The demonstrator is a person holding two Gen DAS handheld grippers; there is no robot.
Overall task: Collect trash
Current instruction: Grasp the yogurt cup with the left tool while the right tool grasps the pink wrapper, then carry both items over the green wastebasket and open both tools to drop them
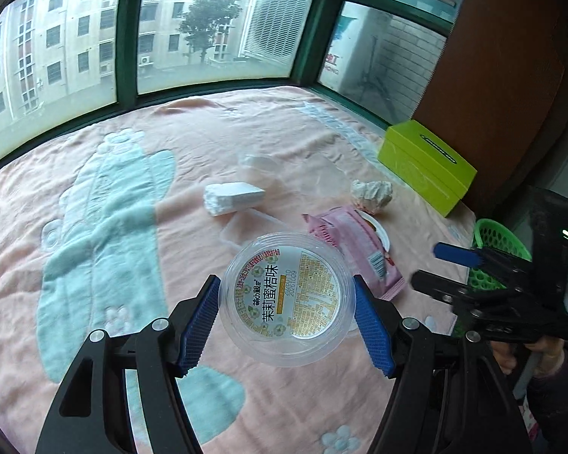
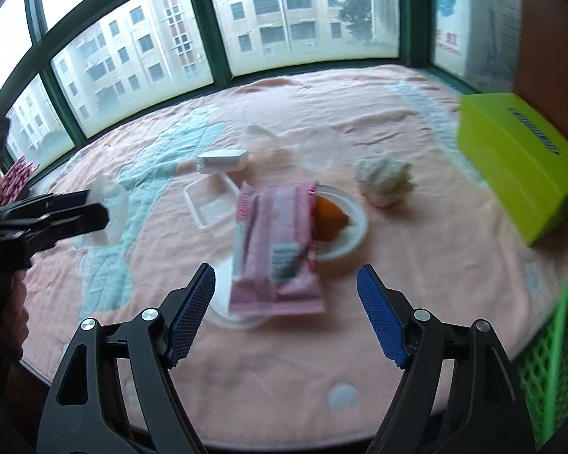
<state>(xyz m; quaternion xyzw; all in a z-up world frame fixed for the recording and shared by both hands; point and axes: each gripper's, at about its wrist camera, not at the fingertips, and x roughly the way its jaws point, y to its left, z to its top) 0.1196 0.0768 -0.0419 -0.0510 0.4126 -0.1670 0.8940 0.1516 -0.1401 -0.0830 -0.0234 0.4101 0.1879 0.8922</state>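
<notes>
The clear plastic cup (image 1: 287, 299) with a printed label sits between the two blue pads of the left claw (image 1: 287, 319), and both pads press on its rim, so this claw is grasping the cup, above the pink blanket (image 1: 246, 128). Just beyond the cup, a little to the right of this claw, lies one pink snack wrapper (image 1: 359, 249), and it partly covers a small white plate (image 1: 380, 235). Beyond the cup lies one clear flat tray (image 1: 246, 227), then one white foam block (image 1: 231, 197), and farther one more clear container (image 1: 259, 164). One crumpled paper ball (image 1: 371, 193) lies to the right of these, and one lime green box (image 1: 428, 166) stands behind it at the edge. One green basket (image 1: 496, 242) is at the far right, partly hidden by the right claw.

The right claw (image 2: 286, 316) is released: its pads stand wide apart with nothing pressed between them. The wrapper and the plate with an orange piece (image 2: 329, 221) lie directly ahead of it. The basket stands at its right side. The picture from this claw is blurred.
</notes>
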